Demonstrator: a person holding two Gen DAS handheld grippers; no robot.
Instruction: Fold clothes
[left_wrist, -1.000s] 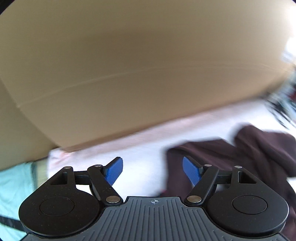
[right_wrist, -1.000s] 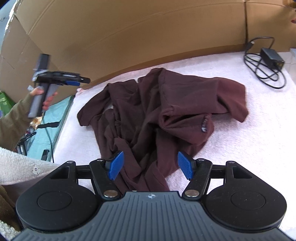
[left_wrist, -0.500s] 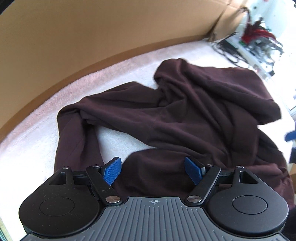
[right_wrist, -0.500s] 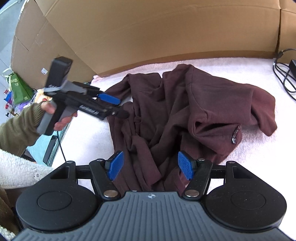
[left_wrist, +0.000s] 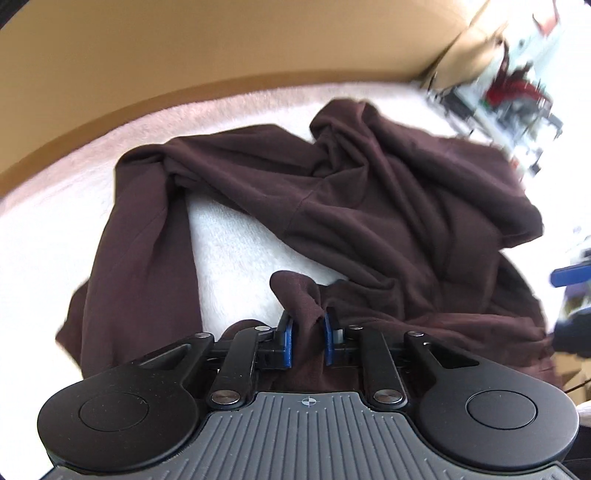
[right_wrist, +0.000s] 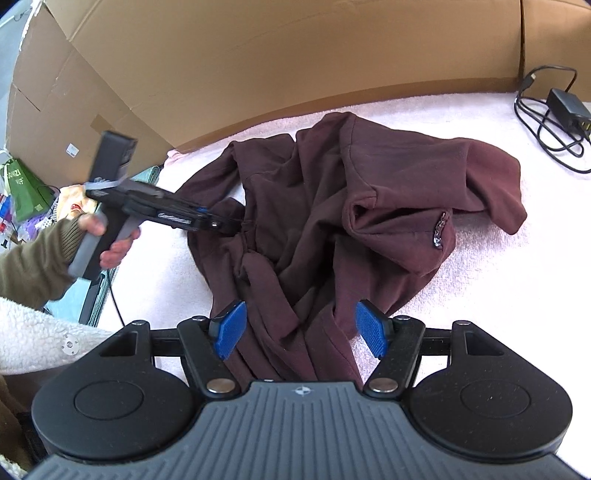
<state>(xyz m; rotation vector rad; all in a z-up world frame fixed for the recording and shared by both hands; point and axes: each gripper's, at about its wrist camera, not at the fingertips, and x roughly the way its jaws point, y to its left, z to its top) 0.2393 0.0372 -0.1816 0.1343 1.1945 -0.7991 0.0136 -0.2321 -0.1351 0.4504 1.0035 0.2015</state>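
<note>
Left gripper (left_wrist: 306, 341) just clamped a fold of the maroon hoodie (left_wrist: 369, 206); right gripper (right_wrist: 300, 328) hangs wide over its near-edge hem. Next, lift and spread it.

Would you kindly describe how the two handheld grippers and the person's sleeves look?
Both the left gripper and the right gripper have black linkage arms with silver rivets, blue ribbed finger pads, two round black discs and a ridged grey base with a crosshair mark. The olive knit sleeve shows above a white fleece sleeve.
</note>
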